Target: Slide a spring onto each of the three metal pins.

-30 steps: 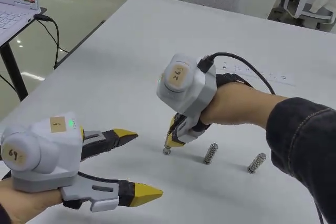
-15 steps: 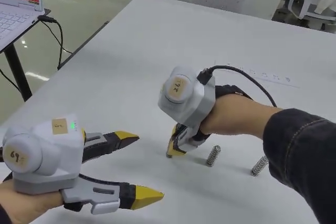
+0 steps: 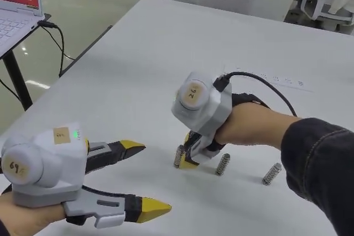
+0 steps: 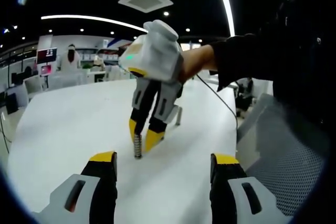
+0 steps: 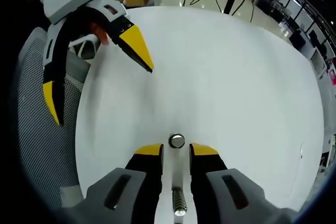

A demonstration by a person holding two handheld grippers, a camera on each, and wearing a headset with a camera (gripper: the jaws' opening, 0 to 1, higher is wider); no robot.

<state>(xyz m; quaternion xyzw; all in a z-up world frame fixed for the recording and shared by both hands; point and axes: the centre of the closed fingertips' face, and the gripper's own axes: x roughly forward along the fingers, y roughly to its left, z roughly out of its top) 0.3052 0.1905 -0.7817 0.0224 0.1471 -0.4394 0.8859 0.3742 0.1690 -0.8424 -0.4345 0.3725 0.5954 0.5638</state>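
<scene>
Now one metal pin (image 5: 176, 141) is sleeved by a spring (image 3: 178, 156).
Right claw (image 5: 176, 149) is held narrow beside that pin; left claw (image 3: 157, 177) is held wide, well apart.

The head view looks forward and down onto the desk (image 3: 127, 64) from its near edge. The left gripper view looks low across the desk, near the right gripper (image 4: 143, 136). The right gripper view looks steeply down, close. All three share the upright spring (image 3: 178, 156).
</scene>
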